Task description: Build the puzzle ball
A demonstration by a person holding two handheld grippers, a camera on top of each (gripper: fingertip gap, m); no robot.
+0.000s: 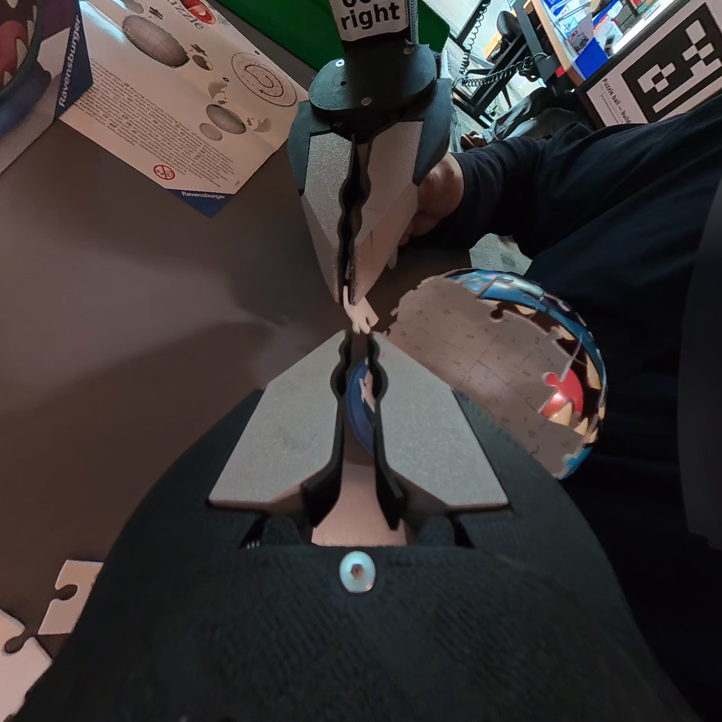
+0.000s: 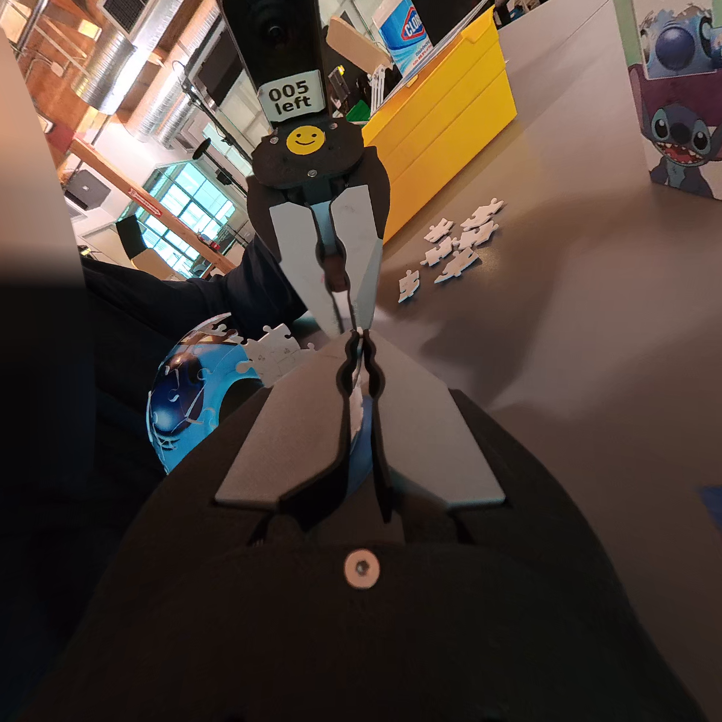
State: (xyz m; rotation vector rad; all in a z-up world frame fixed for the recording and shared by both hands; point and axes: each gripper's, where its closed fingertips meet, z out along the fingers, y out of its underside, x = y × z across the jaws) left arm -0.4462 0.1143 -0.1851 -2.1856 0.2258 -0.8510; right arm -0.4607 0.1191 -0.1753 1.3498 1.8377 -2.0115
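Grey surface (image 2: 586,351) carries everything. Yellow bin (image 2: 441,117) at far side; character box (image 2: 683,129) near it. Half-built puzzle ball (image 1: 508,371) sits at near edge, beside person's dark sleeve (image 1: 586,187), open side showing grey piece backs. Instruction sheet (image 1: 176,101) lies flat, well apart. Left tool (image 1: 357,336) and right tool (image 1: 353,301) meet tip to tip, each nearly closed, both pinching one pale puzzle piece (image 1: 361,316). Loose pieces (image 2: 457,242) scattered beyond.
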